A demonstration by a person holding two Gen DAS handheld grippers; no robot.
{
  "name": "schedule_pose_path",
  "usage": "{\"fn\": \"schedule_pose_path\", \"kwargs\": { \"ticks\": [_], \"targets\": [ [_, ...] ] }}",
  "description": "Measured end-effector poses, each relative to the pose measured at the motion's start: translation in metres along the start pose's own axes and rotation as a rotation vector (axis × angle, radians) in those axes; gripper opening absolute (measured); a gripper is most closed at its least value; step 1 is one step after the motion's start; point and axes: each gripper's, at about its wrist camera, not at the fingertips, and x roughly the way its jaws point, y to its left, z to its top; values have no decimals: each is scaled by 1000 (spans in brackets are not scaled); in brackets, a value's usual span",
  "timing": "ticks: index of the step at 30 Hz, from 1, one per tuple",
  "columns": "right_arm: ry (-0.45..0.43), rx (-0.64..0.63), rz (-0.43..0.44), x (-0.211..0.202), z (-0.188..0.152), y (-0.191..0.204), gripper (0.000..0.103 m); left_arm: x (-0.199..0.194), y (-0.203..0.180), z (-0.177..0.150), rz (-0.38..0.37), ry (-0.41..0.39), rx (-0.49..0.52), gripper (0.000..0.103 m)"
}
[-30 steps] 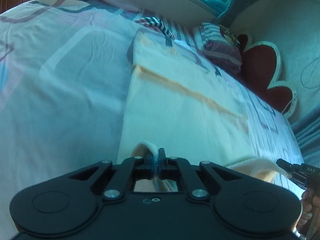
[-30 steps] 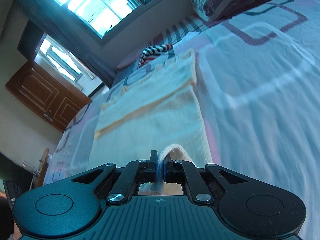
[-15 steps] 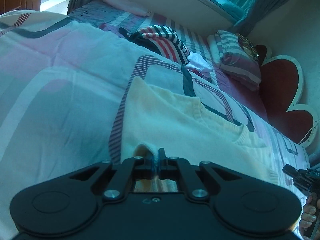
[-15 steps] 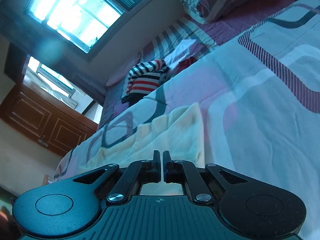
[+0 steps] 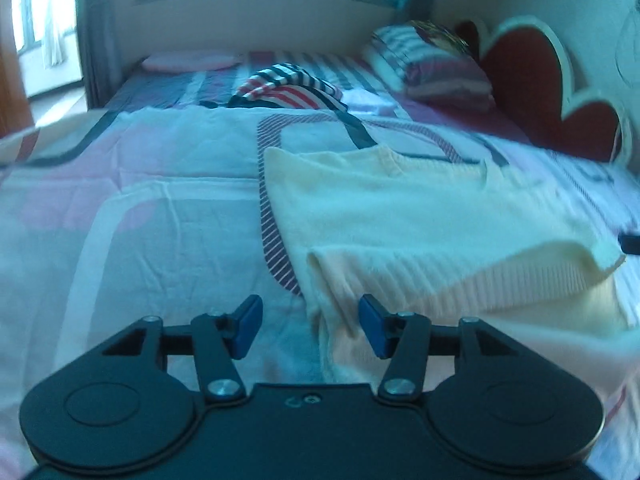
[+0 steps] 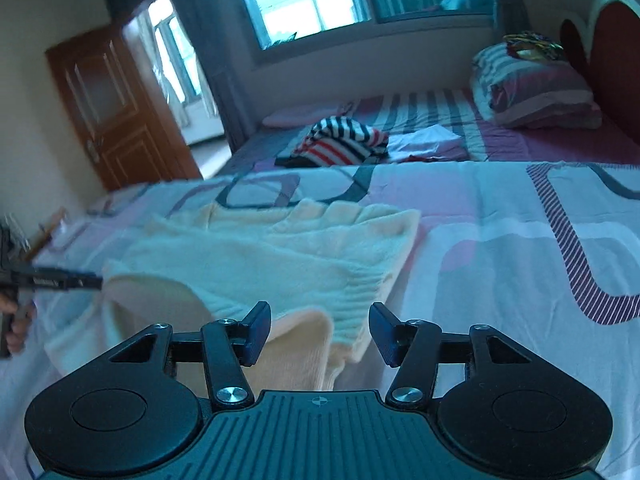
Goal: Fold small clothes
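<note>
A cream knit sweater (image 5: 420, 216) lies folded over on the patterned bedspread (image 5: 160, 184); its ribbed hem lies on top near me. My left gripper (image 5: 310, 330) is open and empty just above the sweater's near left corner. In the right wrist view the same sweater (image 6: 280, 252) lies ahead, and my right gripper (image 6: 320, 334) is open and empty over its near right corner. The left gripper's tip (image 6: 60, 280) shows at the left edge, at the sweater's other corner. The right gripper's tip (image 5: 632, 242) barely shows at the right edge.
A striped red, white and dark garment (image 5: 288, 88) and a white cloth (image 6: 428, 142) lie further up the bed. Striped pillows (image 6: 532, 88) rest against a red headboard (image 5: 552, 80) at the right. A wooden door (image 6: 116, 104) and windows stand beyond.
Both grippers carried the sweater's hem forward over the garment, then opened and let go. The sweater now lies folded in half, and both grippers have pulled back slightly.
</note>
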Motion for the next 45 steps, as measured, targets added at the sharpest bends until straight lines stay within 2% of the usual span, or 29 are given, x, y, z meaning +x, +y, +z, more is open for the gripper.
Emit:
{"fn": "schedule_pose_path", "kwargs": {
  "ticks": [4,7,11,13,17,22,29,33,35,37,39,42,45],
  "targets": [
    [36,-42,-23,5,-8,12,55,-10,8,-6,0,13,11,50],
    [57,-44,-38,6,-16,16,55,-7,17,-15,25,60,47,45],
    [77,-100,-65,19,-14,21,55,12,-3,0,42,77,170,43],
    [67,-135,-74,36,-5,26,55,26,-15,15,82,54,223,43],
    [28,11,-69,53,16,8,45,32,-15,23,46,31,186,43],
    [24,-22,-38,33,9,5,45,25,-2,14,28,24,122,46],
    [120,-122,2,19,-9,2,45,6,-2,11,-12,1,152,45],
    [155,-205,27,34,-9,8,45,16,-11,23,-14,4,166,44],
    [120,-255,-45,52,-2,15,45,28,-18,35,10,6,168,45],
    [54,-167,-99,60,11,6,45,35,-15,44,23,-7,121,45],
    [25,-65,-85,57,20,-10,45,37,-6,46,5,-2,70,43],
    [14,-77,-40,37,16,-17,45,28,-2,39,-15,-18,86,42],
    [30,-95,26,28,7,-17,45,25,-2,35,-80,-25,97,41]
  ]
}}
